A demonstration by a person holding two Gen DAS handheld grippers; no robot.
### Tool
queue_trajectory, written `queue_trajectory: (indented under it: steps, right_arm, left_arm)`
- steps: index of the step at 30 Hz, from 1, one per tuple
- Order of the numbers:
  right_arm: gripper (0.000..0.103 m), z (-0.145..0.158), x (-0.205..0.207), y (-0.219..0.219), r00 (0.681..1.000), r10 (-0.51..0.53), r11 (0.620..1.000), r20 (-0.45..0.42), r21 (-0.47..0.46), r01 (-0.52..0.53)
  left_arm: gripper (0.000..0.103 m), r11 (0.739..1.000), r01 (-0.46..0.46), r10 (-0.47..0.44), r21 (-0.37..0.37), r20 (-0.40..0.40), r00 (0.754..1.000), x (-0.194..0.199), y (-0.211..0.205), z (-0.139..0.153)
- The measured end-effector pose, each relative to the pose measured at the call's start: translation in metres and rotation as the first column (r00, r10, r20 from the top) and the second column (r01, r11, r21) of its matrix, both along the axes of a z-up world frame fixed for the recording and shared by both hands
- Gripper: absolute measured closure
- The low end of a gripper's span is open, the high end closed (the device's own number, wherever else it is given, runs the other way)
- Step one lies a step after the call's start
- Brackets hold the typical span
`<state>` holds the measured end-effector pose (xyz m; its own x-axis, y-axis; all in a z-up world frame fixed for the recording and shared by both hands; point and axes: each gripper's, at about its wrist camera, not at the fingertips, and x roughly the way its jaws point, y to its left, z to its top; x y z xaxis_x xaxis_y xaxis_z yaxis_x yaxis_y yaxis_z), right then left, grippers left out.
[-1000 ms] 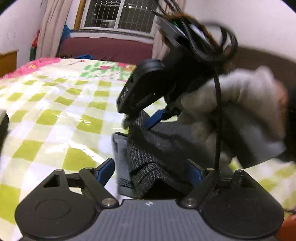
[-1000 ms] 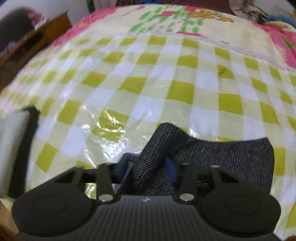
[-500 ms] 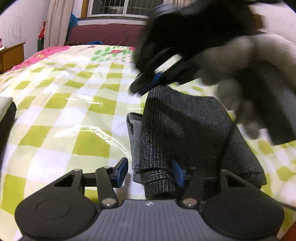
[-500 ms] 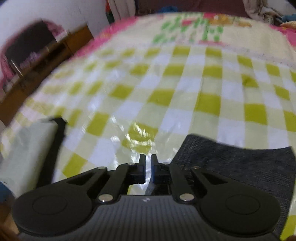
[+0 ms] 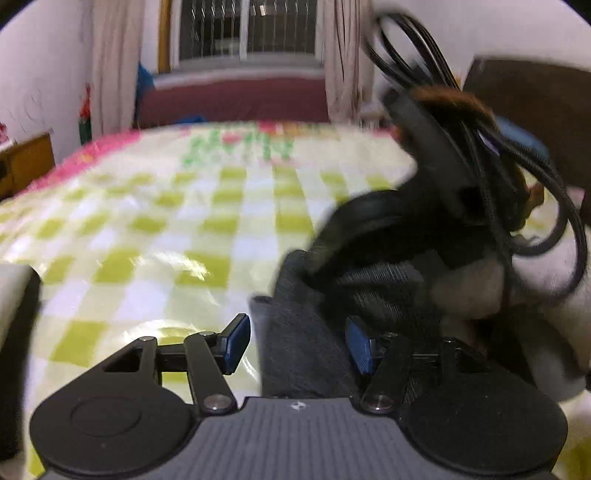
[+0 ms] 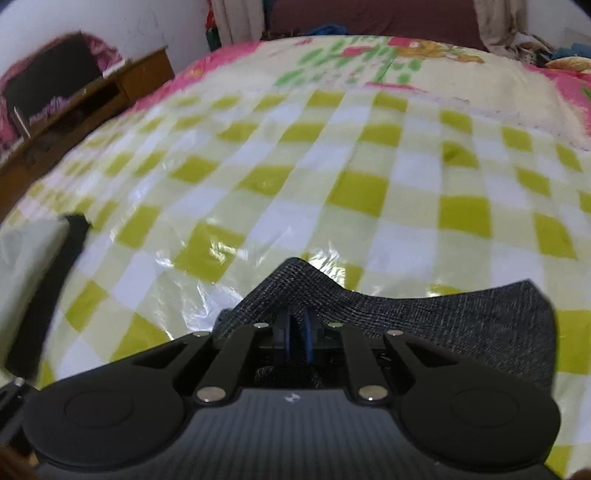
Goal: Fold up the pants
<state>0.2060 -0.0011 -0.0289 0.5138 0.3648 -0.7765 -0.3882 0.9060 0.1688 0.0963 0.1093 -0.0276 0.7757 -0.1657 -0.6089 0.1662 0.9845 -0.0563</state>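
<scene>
The dark grey pants (image 5: 303, 354) lie folded on the green-checked bedspread (image 5: 177, 240). My left gripper (image 5: 295, 345) straddles their near edge and its jaws are opening. The left blue pad (image 5: 236, 341) stands clear of the cloth, while the right pad (image 5: 360, 349) is against it. My right gripper (image 6: 297, 332) is shut on a pinch of the pants (image 6: 424, 317), which rises in a peak around the pads. In the left wrist view the right gripper (image 5: 314, 266) presses down into the cloth, held by a gloved hand (image 5: 480, 291).
A grey and black folded item (image 6: 44, 266) lies at the bed's left edge. A wooden cabinet (image 6: 92, 96) stands left of the bed. A floral quilt (image 6: 406, 62) covers the far end, below a window (image 5: 247, 29). Cables (image 5: 480, 147) loop over the right gripper.
Half a second ago the right gripper hung closed and empty above the bedspread; now it has come down and pinched the pants into a peak. The left gripper shifted along the pants' edge.
</scene>
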Motion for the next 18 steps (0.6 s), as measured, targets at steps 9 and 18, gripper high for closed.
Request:
queue_trajectory:
  steps: [9, 18]
  right_arm:
    - [0.091, 0.013, -0.005, -0.015, 0.998, 0.071, 0.993, -0.001, 0.093, -0.070]
    - [0.080, 0.020, -0.060, -0.040, 0.997, 0.073, 0.996, 0.010, 0.051, -0.073]
  left_arm:
    - [0.033, 0.998, 0.010, -0.009, 0.055, -0.018, 1.000, -0.011, -0.011, -0.007]
    - [0.029, 0.996, -0.009, 0.020, 0.084, -0.131, 0.991, -0.011, -0.016, -0.017]
